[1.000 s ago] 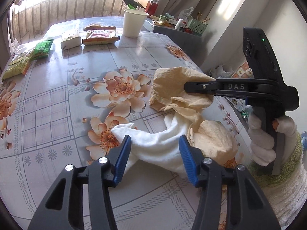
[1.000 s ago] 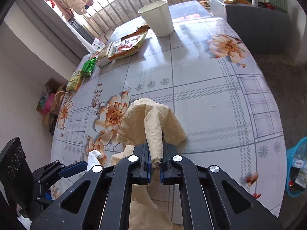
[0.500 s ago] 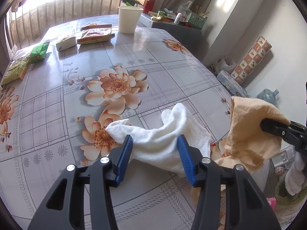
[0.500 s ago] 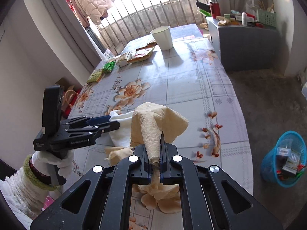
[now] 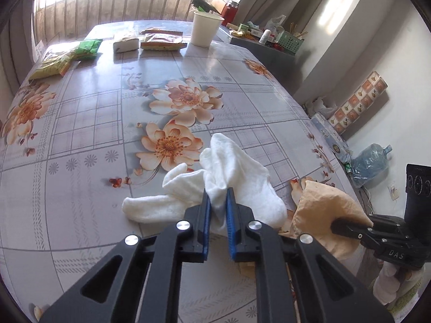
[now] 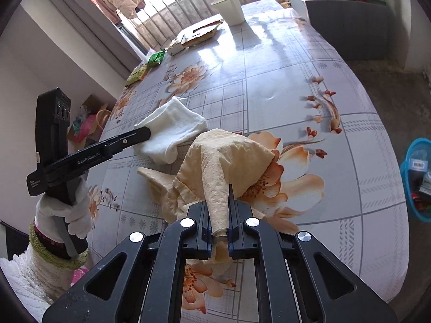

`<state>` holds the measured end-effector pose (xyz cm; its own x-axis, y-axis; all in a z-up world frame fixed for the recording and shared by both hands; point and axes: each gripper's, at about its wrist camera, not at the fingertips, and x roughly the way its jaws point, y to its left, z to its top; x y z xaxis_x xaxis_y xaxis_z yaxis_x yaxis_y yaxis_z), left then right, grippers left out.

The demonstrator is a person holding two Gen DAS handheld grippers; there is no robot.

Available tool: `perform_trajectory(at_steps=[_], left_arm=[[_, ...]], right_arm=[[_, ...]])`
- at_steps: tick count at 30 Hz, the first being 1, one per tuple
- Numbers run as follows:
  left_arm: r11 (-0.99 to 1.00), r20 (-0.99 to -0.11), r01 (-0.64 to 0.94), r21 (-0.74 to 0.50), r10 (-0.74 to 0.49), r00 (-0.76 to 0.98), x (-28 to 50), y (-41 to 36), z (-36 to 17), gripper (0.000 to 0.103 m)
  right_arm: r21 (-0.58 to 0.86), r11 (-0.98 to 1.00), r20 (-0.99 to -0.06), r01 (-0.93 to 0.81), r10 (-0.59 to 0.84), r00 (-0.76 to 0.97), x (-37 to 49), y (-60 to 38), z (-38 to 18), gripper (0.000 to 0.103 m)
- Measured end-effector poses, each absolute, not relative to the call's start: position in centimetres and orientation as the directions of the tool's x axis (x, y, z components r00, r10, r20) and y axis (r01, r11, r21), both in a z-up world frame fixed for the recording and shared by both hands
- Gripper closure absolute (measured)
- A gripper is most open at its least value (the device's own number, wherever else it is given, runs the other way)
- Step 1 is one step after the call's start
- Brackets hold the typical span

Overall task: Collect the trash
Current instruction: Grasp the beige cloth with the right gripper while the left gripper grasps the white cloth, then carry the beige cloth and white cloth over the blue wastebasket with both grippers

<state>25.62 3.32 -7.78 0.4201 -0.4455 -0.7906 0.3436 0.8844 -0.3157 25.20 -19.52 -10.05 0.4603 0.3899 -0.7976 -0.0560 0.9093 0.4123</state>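
White towelling cloth (image 5: 237, 185) on the floral table (image 5: 89, 123) is pinched as the left gripper (image 5: 218, 210) closes; the tan rag (image 6: 229, 161) is clamped while the right gripper (image 6: 218, 215) eases open. Neither is binned yet; the blue basket (image 6: 404, 172) waits on the floor, snack wrappers (image 5: 161, 43) remaining.

- I am holding two hand-held grippers: left (image 5: 218, 204), right (image 6: 218, 210).
- I am seeing two cloths: one white (image 5: 242, 177), one tan (image 6: 229, 158).
- I am counting one paper cup (image 5: 206, 28) on the worktop (image 5: 89, 123).
- I am seeing one blue basket (image 6: 416, 180) on the floor.

sunlit barred window (image 5: 107, 2), white walls (image 5: 377, 53), grey cabinet (image 6: 347, 24).
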Motion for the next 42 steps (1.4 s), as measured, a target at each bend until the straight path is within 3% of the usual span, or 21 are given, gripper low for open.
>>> perform_trajectory(at_steps=[1,9,15,20,22,25,31,33,34,42], left_arm=[[0.890,-0.788,0.314,-0.332,-0.444,0.426,25.2,4.2,-7.9,0.093],[0.907,-0.783,0.226,-0.356,-0.422,0.458,23.0,7.5,-8.2,0.093],[0.905,-0.782,0.231,-0.357,-0.424,0.457,22.8,7.5,-8.4,0.093],[0.906,-0.780,0.237,-0.352,-0.423,0.461,22.8,7.3,-8.5,0.093],[0.904,-0.777,0.235,-0.357,-0.427,0.462,22.9,7.4,-8.6,0.093],[0.903,-0.775,0.230,-0.362,-0.429,0.463,22.8,7.5,-8.7,0.093],[0.909,-0.777,0.238,-0.341,-0.415,0.474,22.7,7.3,-8.7,0.093],[0.910,-0.775,0.240,-0.339,-0.415,0.476,22.6,7.2,-8.5,0.093],[0.909,-0.774,0.241,-0.340,-0.416,0.478,22.6,7.2,-8.4,0.093],[0.903,-0.749,0.276,-0.329,-0.428,0.506,21.4,5.6,-5.9,0.093]], right_arm=[[0.396,0.916,-0.804,-0.060,0.378,0.458,25.4,-18.9,-10.2,0.091],[0.332,0.934,-0.830,-0.134,0.357,0.430,26.0,-14.9,-10.9,0.048],[0.276,0.949,-0.839,-0.154,0.316,0.442,25.7,-13.5,-11.2,0.032],[0.126,0.976,-0.854,-0.178,0.198,0.481,25.5,-11.8,-11.7,0.030],[0.069,0.982,-0.855,-0.177,0.150,0.496,25.4,-11.5,-11.9,0.030],[0.003,0.987,-0.853,-0.161,0.086,0.515,25.4,-11.7,-12.1,0.040],[0.012,0.995,-0.853,-0.103,0.064,0.519,25.0,-13.8,-11.8,0.069],[0.024,0.996,-0.855,-0.080,0.062,0.516,25.2,-14.4,-11.7,0.086],[0.041,0.997,-0.856,-0.070,0.071,0.512,25.2,-14.7,-11.6,0.089],[0.205,0.979,-0.815,0.013,0.163,0.556,23.0,-19.8,-9.4,0.095]])
